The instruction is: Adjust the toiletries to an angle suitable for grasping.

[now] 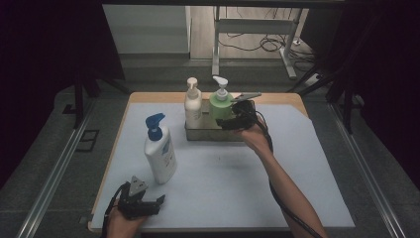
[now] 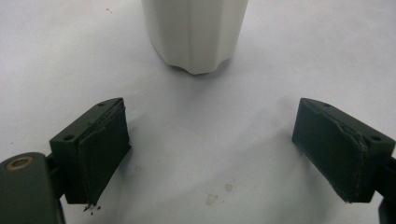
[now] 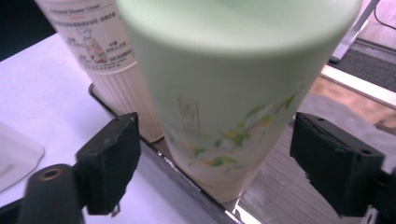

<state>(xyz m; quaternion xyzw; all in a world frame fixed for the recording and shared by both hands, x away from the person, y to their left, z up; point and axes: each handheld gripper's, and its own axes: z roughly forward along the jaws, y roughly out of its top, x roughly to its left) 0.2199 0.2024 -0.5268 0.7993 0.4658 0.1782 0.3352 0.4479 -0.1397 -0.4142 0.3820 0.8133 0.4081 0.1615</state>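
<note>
The tabletop [image 1: 307, 188] carries a metal tray [image 1: 198, 133] at its far side, which keeps a cream pump bottle [image 1: 192, 105] and the green pump bottle [image 1: 221, 102] upright together; the right gripper [image 1: 227, 123] straddles the green pump bottle, jaws wide with visible gaps, positioned for a body grasp; a white lotion bottle [image 1: 160, 153] stands outside the tray; the left gripper [image 1: 157, 202] rests wide and empty near it.

High view above the table [image 1: 297, 163], forward-down; tool views close on bottles, sharing its surface.
</note>
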